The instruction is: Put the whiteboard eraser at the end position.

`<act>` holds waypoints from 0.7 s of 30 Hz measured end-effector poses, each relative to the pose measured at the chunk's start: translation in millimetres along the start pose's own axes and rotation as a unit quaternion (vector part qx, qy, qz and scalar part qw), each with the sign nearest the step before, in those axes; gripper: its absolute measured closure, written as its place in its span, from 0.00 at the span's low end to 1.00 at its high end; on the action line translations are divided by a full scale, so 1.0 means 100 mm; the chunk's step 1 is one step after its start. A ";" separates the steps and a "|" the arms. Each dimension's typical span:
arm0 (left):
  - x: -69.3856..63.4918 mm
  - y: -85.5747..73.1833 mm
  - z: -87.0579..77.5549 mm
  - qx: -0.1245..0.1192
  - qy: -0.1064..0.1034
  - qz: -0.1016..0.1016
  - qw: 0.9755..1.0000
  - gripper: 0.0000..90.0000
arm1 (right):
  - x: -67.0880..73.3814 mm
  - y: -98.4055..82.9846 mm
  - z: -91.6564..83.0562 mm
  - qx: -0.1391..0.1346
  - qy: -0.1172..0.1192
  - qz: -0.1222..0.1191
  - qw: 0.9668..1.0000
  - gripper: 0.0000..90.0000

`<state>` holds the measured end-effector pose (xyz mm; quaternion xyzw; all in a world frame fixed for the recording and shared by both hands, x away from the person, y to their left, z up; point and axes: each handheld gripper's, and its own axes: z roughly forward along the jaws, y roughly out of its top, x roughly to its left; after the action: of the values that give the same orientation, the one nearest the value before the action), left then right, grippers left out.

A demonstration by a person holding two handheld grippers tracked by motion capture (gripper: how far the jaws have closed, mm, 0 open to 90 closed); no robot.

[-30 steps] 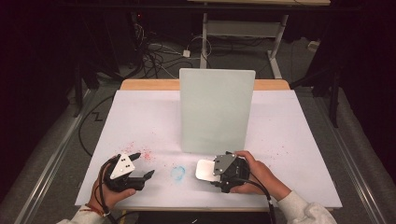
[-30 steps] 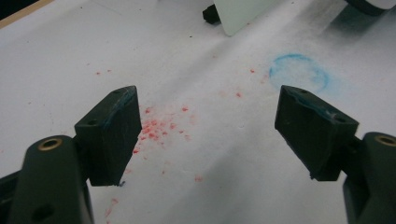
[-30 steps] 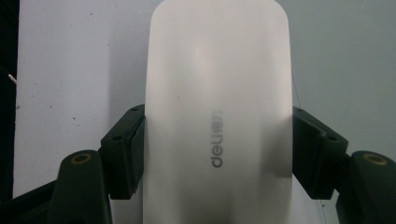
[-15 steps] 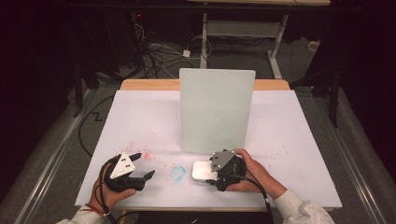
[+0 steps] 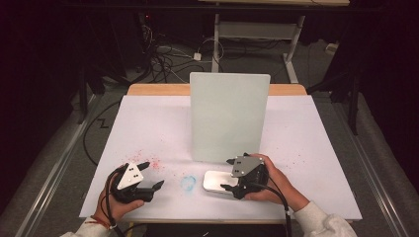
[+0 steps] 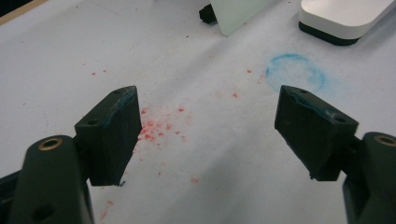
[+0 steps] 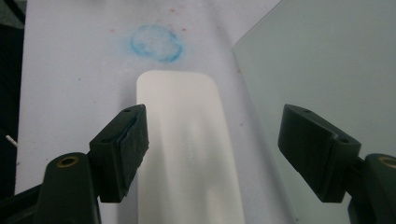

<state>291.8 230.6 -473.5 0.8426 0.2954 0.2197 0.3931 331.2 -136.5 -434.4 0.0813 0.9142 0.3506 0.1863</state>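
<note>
A white rounded block (image 5: 213, 181) lies flat on the white table cover (image 5: 148, 123), just in front of an upright pale green board (image 5: 229, 116). My right gripper (image 5: 227, 174) is open at the block's right end, its jaws spread wider than the block. In the right gripper view the block (image 7: 182, 107) runs between the jaws of the right gripper (image 7: 212, 140), with the board (image 7: 327, 60) at the right. My left gripper (image 5: 153, 174) is open at the front left with nothing in it. In its own view the left gripper (image 6: 210, 123) faces red specks (image 6: 156, 128).
A blue chalky ring (image 5: 188, 183) marks the cover between the two grippers; the ring (image 6: 295, 71) also lies short of the block (image 6: 343, 16). Red specks (image 5: 150, 162) are scattered near the left gripper. Cables (image 5: 163, 54) and a desk frame (image 5: 257, 29) stand beyond the table.
The right hand and its gripper have shifted slightly at the white block's end. The left gripper has stayed in place.
</note>
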 end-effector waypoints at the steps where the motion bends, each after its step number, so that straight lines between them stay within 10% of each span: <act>1: 0.00 0.00 0.00 0.000 0.000 0.000 1.000 0.25 | 0.00 0.00 -0.02 -0.003 -0.008 0.002 1.000 0.28; 21: 0.00 0.00 -0.01 0.000 0.001 0.001 1.000 0.25 | -0.16 -0.12 -0.41 -0.064 -0.124 0.037 0.989 0.27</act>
<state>291.4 230.7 -473.1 0.8426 0.2946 0.2207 0.3931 329.1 -174.7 -410.0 0.1457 0.8561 0.4019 0.2904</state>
